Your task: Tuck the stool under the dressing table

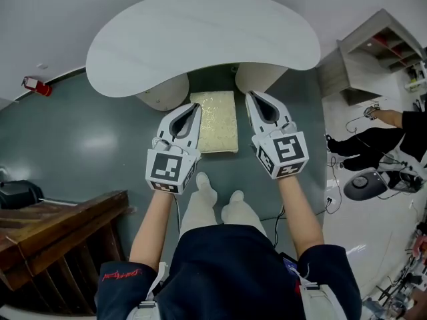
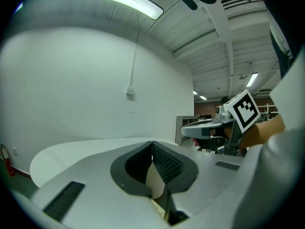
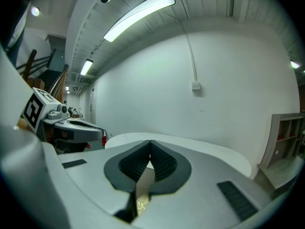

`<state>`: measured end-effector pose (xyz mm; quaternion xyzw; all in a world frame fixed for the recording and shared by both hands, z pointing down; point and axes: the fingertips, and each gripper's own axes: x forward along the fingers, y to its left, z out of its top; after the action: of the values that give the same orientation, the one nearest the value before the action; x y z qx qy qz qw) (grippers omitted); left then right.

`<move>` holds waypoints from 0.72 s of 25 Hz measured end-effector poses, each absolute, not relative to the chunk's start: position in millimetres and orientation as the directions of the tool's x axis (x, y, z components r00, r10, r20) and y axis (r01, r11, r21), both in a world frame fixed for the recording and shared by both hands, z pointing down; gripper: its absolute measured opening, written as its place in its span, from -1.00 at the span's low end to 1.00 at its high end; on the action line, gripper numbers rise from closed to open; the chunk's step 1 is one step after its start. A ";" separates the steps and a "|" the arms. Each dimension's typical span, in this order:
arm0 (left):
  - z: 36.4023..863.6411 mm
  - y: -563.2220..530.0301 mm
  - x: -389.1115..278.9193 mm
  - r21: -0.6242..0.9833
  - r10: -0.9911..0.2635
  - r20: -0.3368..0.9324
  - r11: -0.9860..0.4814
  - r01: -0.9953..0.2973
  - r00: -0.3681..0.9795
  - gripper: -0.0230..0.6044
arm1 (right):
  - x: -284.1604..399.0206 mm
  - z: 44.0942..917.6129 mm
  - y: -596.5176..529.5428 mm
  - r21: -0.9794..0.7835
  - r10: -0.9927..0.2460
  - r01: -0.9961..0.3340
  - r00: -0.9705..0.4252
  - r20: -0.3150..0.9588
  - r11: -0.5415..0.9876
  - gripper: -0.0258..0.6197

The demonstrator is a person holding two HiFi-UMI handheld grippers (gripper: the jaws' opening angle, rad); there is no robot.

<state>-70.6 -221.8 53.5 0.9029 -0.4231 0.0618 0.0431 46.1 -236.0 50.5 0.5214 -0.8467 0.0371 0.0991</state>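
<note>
A white kidney-shaped dressing table (image 1: 200, 35) stands against the wall on two rounded legs. The stool (image 1: 215, 121), with a pale cream patterned square seat, sits on the floor in front of it, its far end between the legs. My left gripper (image 1: 195, 107) hovers over the stool's left side and my right gripper (image 1: 253, 97) over its right side. Both are shut with nothing between the jaws. In the left gripper view my left gripper (image 2: 152, 144) points level at the tabletop (image 2: 95, 147). My right gripper (image 3: 150, 143) does the same in the right gripper view, with the tabletop (image 3: 200, 147) ahead.
A dark wooden piece of furniture (image 1: 53, 239) stands at the lower left. A red fire extinguisher (image 1: 37, 85) lies by the wall. A grey shelf unit (image 1: 377, 55) and a seated person (image 1: 380, 139) with cables are at the right. My own legs (image 1: 220, 205) stand behind the stool.
</note>
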 end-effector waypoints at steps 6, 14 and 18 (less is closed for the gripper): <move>90.2 -218.8 -53.8 0.038 -0.755 0.146 -0.641 -0.766 0.639 -0.87 | 54.4 85.7 -230.8 0.066 -0.861 -0.873 -0.462 0.214 0.484 -0.87; 154.2 -215.3 -37.2 -0.012 -0.759 0.144 -0.643 -0.766 0.635 -0.87 | 69.5 148.0 -228.1 0.086 -0.860 -0.865 -0.471 0.199 0.494 -0.87; 186.1 -217.6 -44.7 -0.018 -0.776 0.132 -0.624 -0.782 0.616 -0.87 | 66.9 180.3 -228.8 0.105 -0.860 -0.861 -0.475 0.189 0.498 -0.87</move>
<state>-44.7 -217.6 186.1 0.8988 -0.4333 0.0633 0.0207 66.9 -228.8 180.3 0.5009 -0.8586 0.0021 0.1088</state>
